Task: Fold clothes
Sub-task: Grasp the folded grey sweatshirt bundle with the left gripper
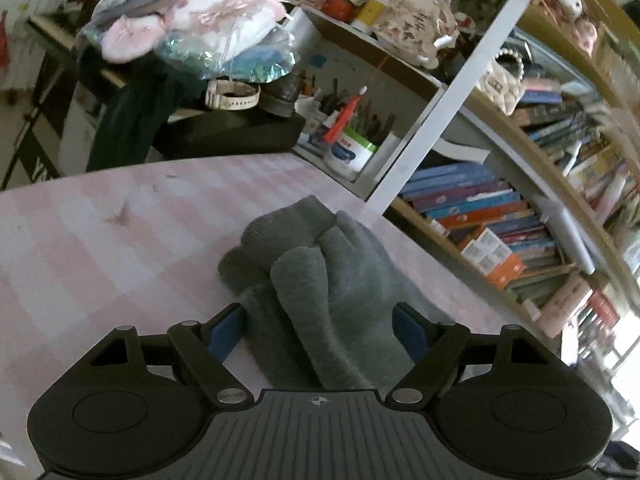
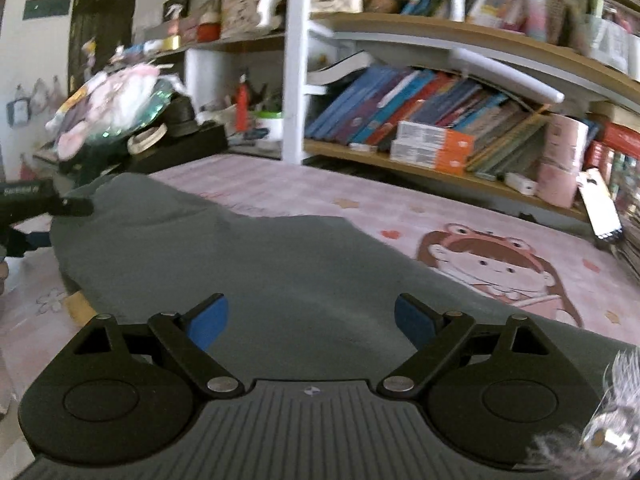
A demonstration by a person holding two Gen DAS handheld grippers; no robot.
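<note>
A grey knit garment (image 1: 320, 276) lies bunched on the pink checked cover (image 1: 100, 240), its ribbed end pointing away. My left gripper (image 1: 320, 330) is open, its blue pads on either side of the cloth. In the right wrist view the same grey garment (image 2: 256, 264) spreads flat over the pink cartoon-print cover (image 2: 500, 264). My right gripper (image 2: 312, 322) is open just above the cloth, holding nothing. The left gripper's black body (image 2: 36, 200) shows at the garment's far left end.
Bookshelves (image 2: 440, 120) full of books run along the far side, with a white post (image 1: 440, 108). A pile of clothes and bags (image 1: 192, 28) sits on a dark box at the back left. A cup of pens (image 1: 352, 148) stands by the shelf.
</note>
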